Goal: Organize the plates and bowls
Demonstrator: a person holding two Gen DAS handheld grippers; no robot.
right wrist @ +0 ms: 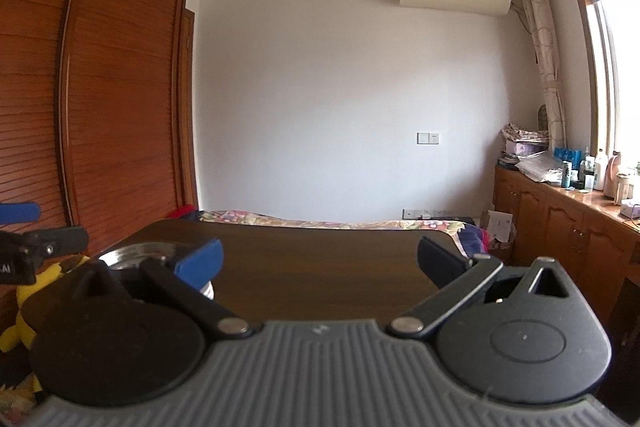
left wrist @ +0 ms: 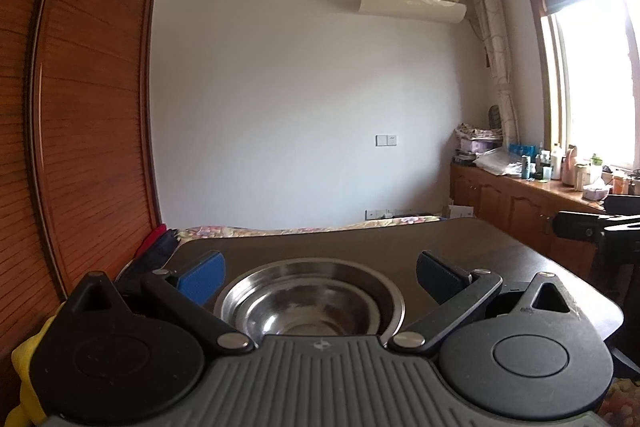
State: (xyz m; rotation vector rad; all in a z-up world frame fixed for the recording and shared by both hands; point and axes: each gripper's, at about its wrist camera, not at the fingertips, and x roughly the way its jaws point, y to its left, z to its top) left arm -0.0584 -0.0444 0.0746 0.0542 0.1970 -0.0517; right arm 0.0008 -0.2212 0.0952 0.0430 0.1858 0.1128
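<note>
A stack of steel bowls (left wrist: 312,303) sits on the dark wooden table (left wrist: 380,243), right in front of my left gripper (left wrist: 320,273). The left gripper is open, its blue pads wide apart on either side of the bowls, touching nothing. In the right wrist view the same bowls (right wrist: 140,255) show at the left, partly hidden behind the left pad. My right gripper (right wrist: 320,263) is open and empty over the bare table top (right wrist: 320,267). The left gripper (right wrist: 24,243) shows at the far left edge there.
A tall wooden wardrobe (left wrist: 80,107) stands at the left. A bed (right wrist: 320,219) with a flowered cover lies beyond the table. Low cabinets (right wrist: 560,219) with bottles on top run under the window at the right. A yellow plush toy (right wrist: 24,307) sits at the left.
</note>
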